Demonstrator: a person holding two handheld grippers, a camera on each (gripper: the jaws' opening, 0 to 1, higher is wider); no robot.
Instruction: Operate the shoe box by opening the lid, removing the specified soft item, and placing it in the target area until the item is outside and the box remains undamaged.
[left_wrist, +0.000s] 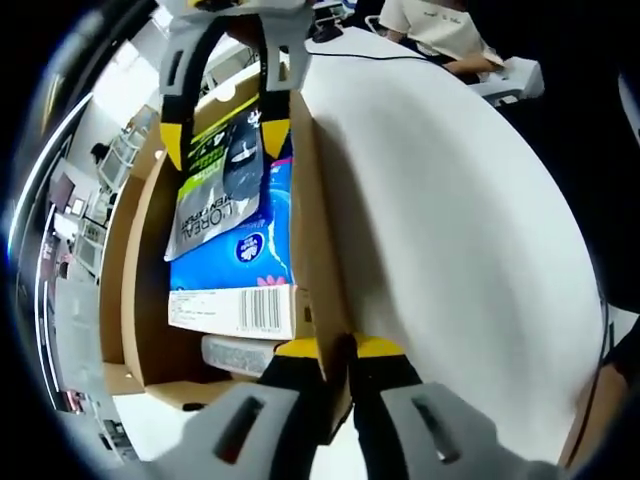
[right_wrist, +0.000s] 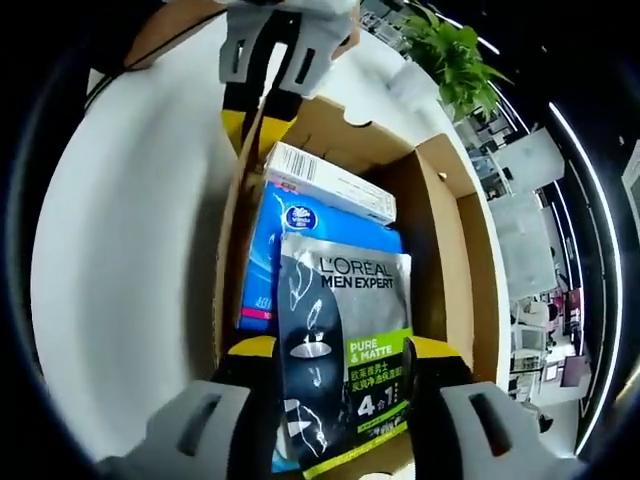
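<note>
1. Tongs first: my left gripper (left_wrist: 340, 350) was pinched shut on the box's side wall, yellow tips on either side of the cardboard. My right gripper (right_wrist: 342, 352) had its jaws on both sides of the grey L'Oreal sachet (right_wrist: 345, 345), looking clamped on its lower end.
2. Lid was already open on the shoe box (right_wrist: 445, 215), which sat on the white table (left_wrist: 450, 200). The sachet lay on top of the pile inside, over a blue pack (right_wrist: 262, 260), with a white carton (right_wrist: 330, 182) at the far end.
3. Handling guess: the sachet is a thin foil pouch, so light, floppy and a bit slick. It'd probably bend and droop when lifted. I'd hold it across the flat sealed edge rather than the puffy middle.
4. Cardboard wall is stiff but crushable, so I reckoned the left-side grip should stay gentle.
</note>
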